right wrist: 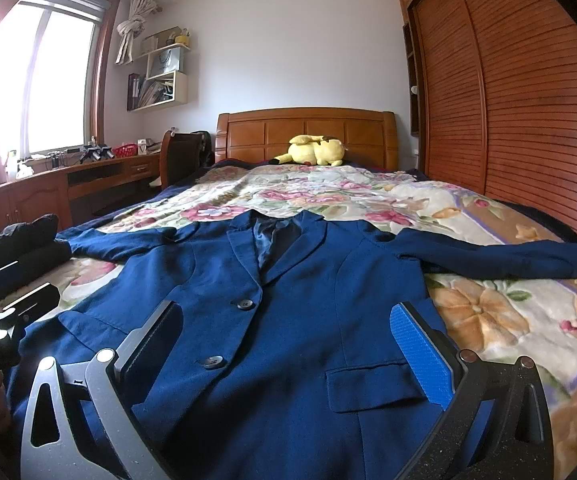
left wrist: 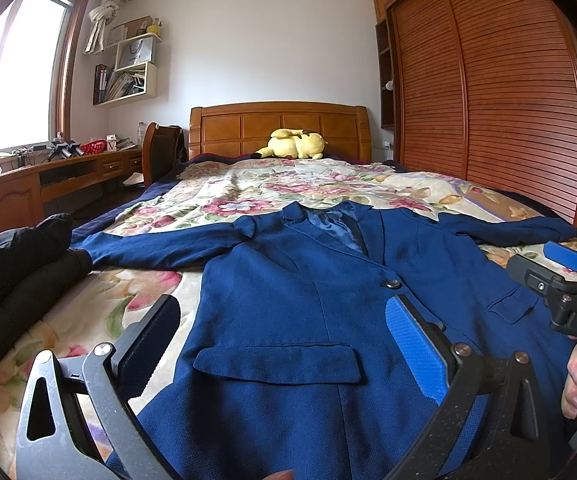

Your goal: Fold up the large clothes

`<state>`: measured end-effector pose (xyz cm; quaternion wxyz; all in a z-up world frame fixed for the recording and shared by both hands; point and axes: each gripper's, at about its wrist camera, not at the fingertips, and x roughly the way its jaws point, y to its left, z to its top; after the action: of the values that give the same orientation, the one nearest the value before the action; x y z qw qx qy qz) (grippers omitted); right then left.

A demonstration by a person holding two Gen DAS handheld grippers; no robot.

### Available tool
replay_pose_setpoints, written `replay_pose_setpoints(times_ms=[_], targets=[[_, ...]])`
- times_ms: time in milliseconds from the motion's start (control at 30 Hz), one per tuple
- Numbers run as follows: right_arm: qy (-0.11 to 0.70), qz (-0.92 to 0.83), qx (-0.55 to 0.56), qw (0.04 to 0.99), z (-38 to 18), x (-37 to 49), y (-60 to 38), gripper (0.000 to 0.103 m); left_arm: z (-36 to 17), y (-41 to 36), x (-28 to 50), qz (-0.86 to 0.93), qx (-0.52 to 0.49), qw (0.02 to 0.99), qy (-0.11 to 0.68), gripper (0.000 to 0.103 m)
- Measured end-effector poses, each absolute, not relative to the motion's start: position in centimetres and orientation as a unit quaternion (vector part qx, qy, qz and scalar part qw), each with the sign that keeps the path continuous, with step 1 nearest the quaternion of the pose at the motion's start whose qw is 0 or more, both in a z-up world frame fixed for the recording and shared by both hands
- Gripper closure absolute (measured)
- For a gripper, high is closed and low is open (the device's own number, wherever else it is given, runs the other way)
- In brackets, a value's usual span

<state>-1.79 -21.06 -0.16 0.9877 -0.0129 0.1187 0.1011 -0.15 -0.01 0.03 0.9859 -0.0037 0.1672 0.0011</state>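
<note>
Jacket position decides everything here: the large navy-blue woven blazer [left wrist: 296,304] lies face up and spread flat on the floral blanket [left wrist: 248,188] covering the bed, its long axis running from the hem under the two cameras straight away to the collar, which points toward the wooden headboard [left wrist: 280,124]. Both sleeves are thrown out sideways across that axis, one toward the window side and one toward the slatted wardrobe doors [left wrist: 496,92]. The left gripper [left wrist: 288,344] hovers low over the hem on the window half of the garment, above the flapped pocket there, its jaws wide apart with nothing between them. The right gripper [right wrist: 288,344] hovers likewise over the wardrobe half, just beyond the two dark buttons, its jaws also spread and empty. Neither one appears to touch the cloth, though the view is too flat to be certain. Each sleeve lies well ahead and outward of its own-side gripper, so the left is nearer the window-side sleeve and the right nearer the wardrobe-side sleeve. A likely first fold brings a sleeve in across the chest. A pile of black clothing [left wrist: 12,264] sits beside the window-side sleeve, and a yellow plush toy [left wrist: 294,145] rests by the headboard, well clear.
</note>
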Motion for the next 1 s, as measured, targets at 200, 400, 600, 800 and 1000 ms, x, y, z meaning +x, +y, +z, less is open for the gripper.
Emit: replay_pose_setpoints(times_ms=[200,400,600,800,1000], targets=[[0.118,0.101,-0.013,0.988,-0.2,-1.8,-21.1,0.000,0.0,0.0,-0.2,0.001,-0.003,0.986,0.167,0.000],[0.119,0.103,-0.012,0.987,-0.1,-1.9,-21.2,0.000,1.0,0.8,-0.3,-0.005,-0.010,0.985,0.175,0.000],[0.127,0.130,0.006,0.983,1.1,-2.2,-20.9,0.000,2.7,2.1,0.3,-0.006,0.006,0.980,0.200,0.000],[0.124,0.148,-0.011,0.981,2.4,-2.8,-19.8,0.000,3.9,4.6,0.7,0.001,0.005,0.977,0.214,0.000],[0.120,0.169,-0.015,0.978,3.8,-2.4,-18.7,0.000,4.3,6.8,1.7,0.000,0.026,0.971,0.240,0.000]])
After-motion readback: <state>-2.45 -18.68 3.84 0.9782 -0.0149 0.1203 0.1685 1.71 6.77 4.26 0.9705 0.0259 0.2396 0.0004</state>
